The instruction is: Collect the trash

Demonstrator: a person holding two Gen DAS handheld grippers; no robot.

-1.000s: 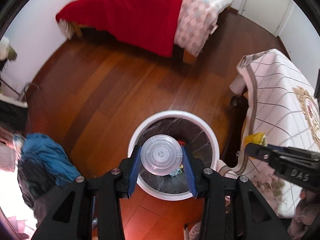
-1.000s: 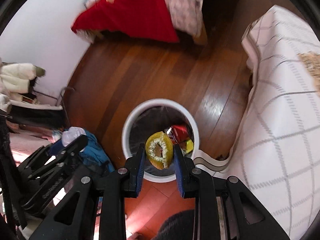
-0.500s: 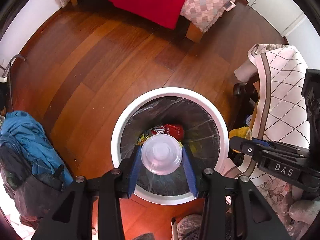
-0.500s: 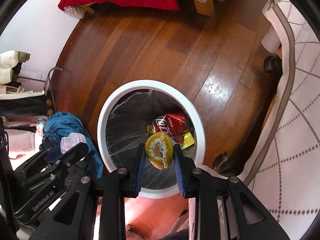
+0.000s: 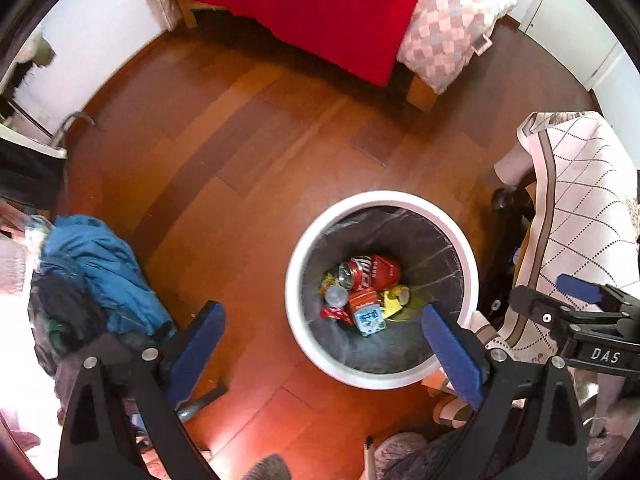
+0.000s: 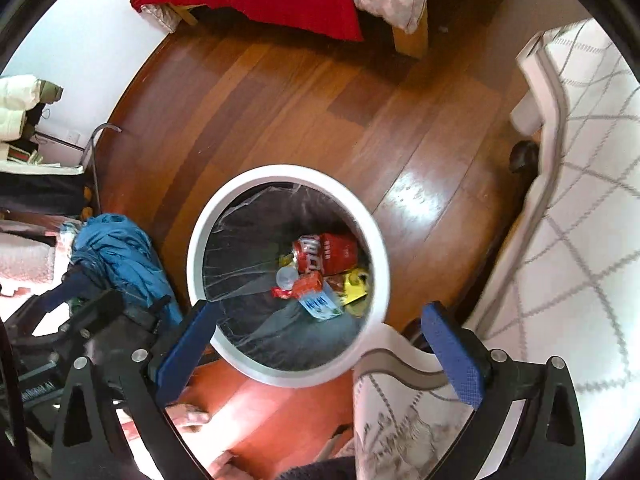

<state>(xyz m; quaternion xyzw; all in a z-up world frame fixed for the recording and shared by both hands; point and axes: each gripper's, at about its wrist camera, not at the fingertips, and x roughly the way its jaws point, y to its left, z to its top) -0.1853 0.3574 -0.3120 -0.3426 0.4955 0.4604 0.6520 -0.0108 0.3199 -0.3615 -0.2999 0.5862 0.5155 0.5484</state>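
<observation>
below both grippers, at twelve o'clock from their tips, sits the white bin [image 6: 288,272], trash resting at its bottom. left gripper [image 5: 324,328] and right gripper [image 6: 320,332] have just been opening; both gape empty, the right more squarely overhead.

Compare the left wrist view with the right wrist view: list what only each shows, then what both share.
Only the left wrist view: the other black tool marked DAS at its right edge.
Only the right wrist view: folded white clothes by the wall, and a glossy highlight on the floorboards.
Both: the round white trash bin with a crushed red can, the red bedspread, the blue jacket.
</observation>
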